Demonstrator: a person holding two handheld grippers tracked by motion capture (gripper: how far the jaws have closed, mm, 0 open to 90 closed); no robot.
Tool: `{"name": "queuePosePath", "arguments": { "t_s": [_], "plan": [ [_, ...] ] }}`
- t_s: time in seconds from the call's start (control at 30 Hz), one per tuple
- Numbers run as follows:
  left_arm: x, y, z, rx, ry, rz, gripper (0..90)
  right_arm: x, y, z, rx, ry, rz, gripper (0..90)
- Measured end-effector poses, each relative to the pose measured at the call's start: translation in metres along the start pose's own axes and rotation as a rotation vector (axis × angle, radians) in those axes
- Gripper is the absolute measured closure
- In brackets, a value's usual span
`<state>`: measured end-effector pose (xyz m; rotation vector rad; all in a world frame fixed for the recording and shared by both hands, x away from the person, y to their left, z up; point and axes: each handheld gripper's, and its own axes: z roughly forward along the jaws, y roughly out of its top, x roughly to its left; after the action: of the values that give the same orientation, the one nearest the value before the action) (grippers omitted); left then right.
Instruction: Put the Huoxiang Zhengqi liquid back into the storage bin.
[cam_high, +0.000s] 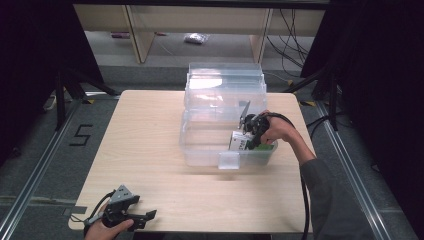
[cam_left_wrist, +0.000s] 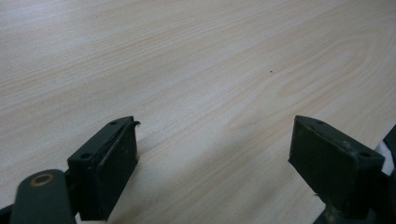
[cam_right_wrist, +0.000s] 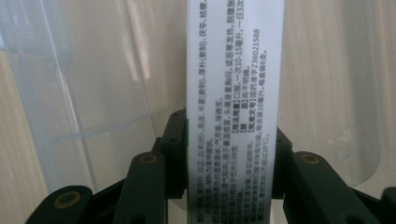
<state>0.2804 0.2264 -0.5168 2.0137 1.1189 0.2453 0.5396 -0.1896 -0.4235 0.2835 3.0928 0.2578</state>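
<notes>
The person's right hand (cam_high: 277, 129) reached forward from the bottom right, forearm angled across the table's edge, and held the right gripper (cam_high: 251, 131) tipped down into the clear plastic storage bin (cam_high: 200, 145). Its jaws were clamped on a white-and-green medicine box (cam_high: 241, 141), which sat inside the bin near the front right corner. The left hand (cam_high: 107, 231) rested low at the near left corner of the wooden table (cam_high: 150, 150), with the left gripper (cam_high: 142, 220) lying almost level, pointing right, its jaws spread wide with nothing between them.

The right gripper view showed what the high view could not: the box's white side panel (cam_right_wrist: 233, 93) printed with rows of small black text, pinched from both sides by the black pads (cam_right_wrist: 177, 154), with the bin's transparent wall (cam_right_wrist: 93, 93) behind it. The left gripper view showed bare wood grain (cam_left_wrist: 201, 70) between the two separated jaws.

Counted: two grippers, one bin with its lid (cam_high: 225, 82) standing open at the back, one box, one table.
</notes>
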Motion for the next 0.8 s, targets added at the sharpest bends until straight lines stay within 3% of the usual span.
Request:
{"name": "queuePosePath", "arguments": {
  "t_s": [0.07, 0.1, 0.13, 0.17, 0.3, 0.33, 0.37, 0.53, 0.6, 0.63, 0.8],
  "plan": [
    [0.001, 0.000, 0.000, 0.008, -0.007, 0.007, 14.8, 0.000, 0.000, -0.001, -0.003, -0.001, 0.003, 62.2],
    [0.000, 0.000, 0.000, 0.001, 0.001, 0.001, 14.8, 0.002, -0.001, -0.005, 0.009, -0.004, 0.036, 61.9],
    [0.000, 0.000, 0.000, 0.001, 0.001, 0.001, 14.8, 0.002, -0.001, -0.005, 0.009, -0.004, 0.036, 61.9],
    [0.001, 0.000, 0.000, 0.002, -0.010, 0.002, 14.8, 0.005, -0.001, -0.009, -0.014, 0.010, 0.070, 60.6],
    [0.000, 0.000, 0.000, 0.010, -0.011, 0.003, 14.8, 0.003, -0.005, -0.018, -0.069, -0.002, 0.033, 57.4],
    [0.000, 0.000, 0.000, 0.009, -0.011, 0.003, 14.8, 0.003, -0.005, -0.018, -0.069, -0.002, 0.033, 57.4],
    [0.001, 0.000, 0.000, 0.010, -0.010, 0.002, 14.8, 0.004, -0.006, -0.024, -0.078, -0.020, 0.065, 55.8],
    [0.000, 0.000, 0.000, 0.006, -0.009, 0.001, 14.8, 0.007, -0.008, -0.033, -0.112, -0.030, 0.062, 53.1],
    [0.000, 0.000, 0.000, 0.011, -0.010, 0.001, 14.8, 0.008, -0.009, -0.039, -0.122, -0.044, 0.084, 52.1],
    [0.001, 0.000, 0.000, 0.009, -0.011, 0.002, 14.8, 0.011, -0.009, -0.045, -0.141, -0.041, 0.140, 50.5],
    [0.000, 0.000, 0.000, 0.003, 0.000, 0.003, 14.8, 0.011, -0.009, -0.056, -0.189, -0.063, 0.164, 47.6]
  ]
}}
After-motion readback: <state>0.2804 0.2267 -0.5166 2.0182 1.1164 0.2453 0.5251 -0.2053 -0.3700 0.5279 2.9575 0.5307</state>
